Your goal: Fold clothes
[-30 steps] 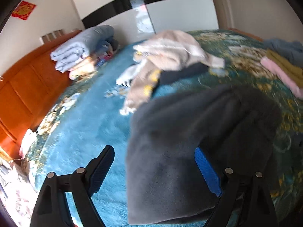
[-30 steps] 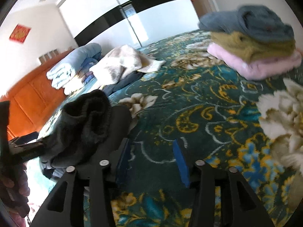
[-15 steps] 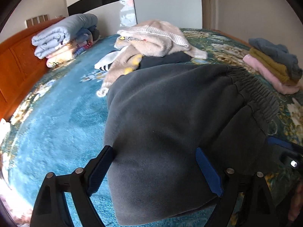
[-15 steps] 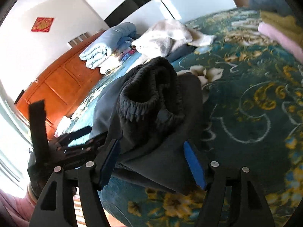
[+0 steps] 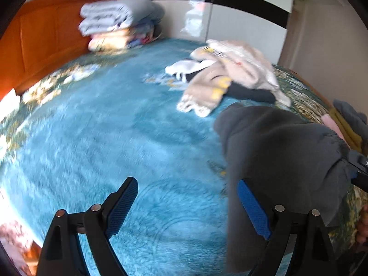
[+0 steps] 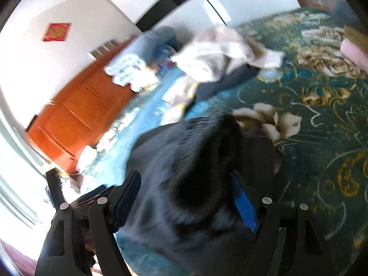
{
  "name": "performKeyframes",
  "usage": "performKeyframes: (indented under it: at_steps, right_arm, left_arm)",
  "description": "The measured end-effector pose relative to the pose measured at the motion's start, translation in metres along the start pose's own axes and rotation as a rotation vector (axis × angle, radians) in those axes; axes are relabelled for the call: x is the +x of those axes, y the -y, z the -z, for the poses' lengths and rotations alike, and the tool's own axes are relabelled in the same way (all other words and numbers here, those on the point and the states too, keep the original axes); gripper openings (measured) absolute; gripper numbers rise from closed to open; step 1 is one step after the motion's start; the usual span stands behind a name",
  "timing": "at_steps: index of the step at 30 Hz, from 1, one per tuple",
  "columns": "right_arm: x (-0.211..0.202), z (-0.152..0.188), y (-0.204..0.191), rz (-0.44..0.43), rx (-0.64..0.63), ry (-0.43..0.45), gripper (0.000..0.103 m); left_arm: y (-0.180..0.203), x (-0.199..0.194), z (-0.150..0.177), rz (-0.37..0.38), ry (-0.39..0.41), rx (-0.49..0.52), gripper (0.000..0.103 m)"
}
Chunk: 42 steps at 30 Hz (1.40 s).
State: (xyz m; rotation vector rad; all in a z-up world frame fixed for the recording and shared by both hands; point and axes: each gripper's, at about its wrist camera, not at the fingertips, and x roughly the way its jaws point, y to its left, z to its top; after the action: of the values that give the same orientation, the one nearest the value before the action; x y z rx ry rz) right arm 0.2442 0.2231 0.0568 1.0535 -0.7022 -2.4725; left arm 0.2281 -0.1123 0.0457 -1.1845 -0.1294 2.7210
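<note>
A dark grey garment (image 5: 283, 156) lies bunched on the bed at the right of the left wrist view. My left gripper (image 5: 187, 203) is open; its right finger (image 5: 253, 211) is against the garment's left edge and nothing sits between the jaws. In the right wrist view the same garment (image 6: 191, 184) fills the gap of my open right gripper (image 6: 185, 197), its ribbed waistband humped between the wide-apart fingers. The view is blurred, so actual contact is unclear.
A heap of beige and white clothes (image 5: 232, 76) lies mid-bed. Folded blankets (image 5: 117, 23) are stacked against the orange headboard (image 5: 39, 46). Folded pink, mustard and grey items (image 5: 345, 122) sit at the right edge. The blue-green floral bedspread (image 5: 115, 138) covers the bed.
My left gripper swung left, so the grey garment slid from between its fingers to the right side. The right gripper moved in over the garment's waistband. Both views are motion-blurred.
</note>
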Motion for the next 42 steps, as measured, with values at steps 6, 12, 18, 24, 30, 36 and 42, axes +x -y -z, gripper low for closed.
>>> performKeyframes:
  at_steps: [6,12,18,24,30,36,42]
  right_arm:
    - [0.021,-0.007,0.004,-0.026,0.07,-0.018,0.05]
    - [-0.029,-0.012,-0.021,-0.116,0.014,0.099,0.033]
    - [-0.048,0.006,0.002,-0.082,0.059,0.12,0.033]
    - [-0.035,0.039,0.048,-0.117,0.22,0.123,0.033]
    - [-0.062,0.023,0.011,0.038,-0.007,0.135,0.042]
    - [-0.087,0.005,-0.039,0.156,-0.203,0.211,0.047]
    - [-0.031,0.024,-0.032,0.112,-0.237,0.079,0.063]
  left_arm:
    - [-0.014,-0.001,0.008,-0.005,-0.005,-0.039,0.091]
    - [-0.016,-0.002,0.003,0.027,-0.003,-0.049,0.091]
    - [-0.003,-0.001,0.001,0.05,-0.009,-0.041,0.091]
    - [0.013,-0.003,-0.001,0.036,-0.015,0.009,0.091]
    - [0.029,-0.013,-0.014,0.059,0.034,0.032,0.091]
    - [0.06,-0.02,-0.03,0.121,0.08,0.096,0.091]
    - [0.085,0.01,-0.015,0.174,-0.03,0.142,0.091]
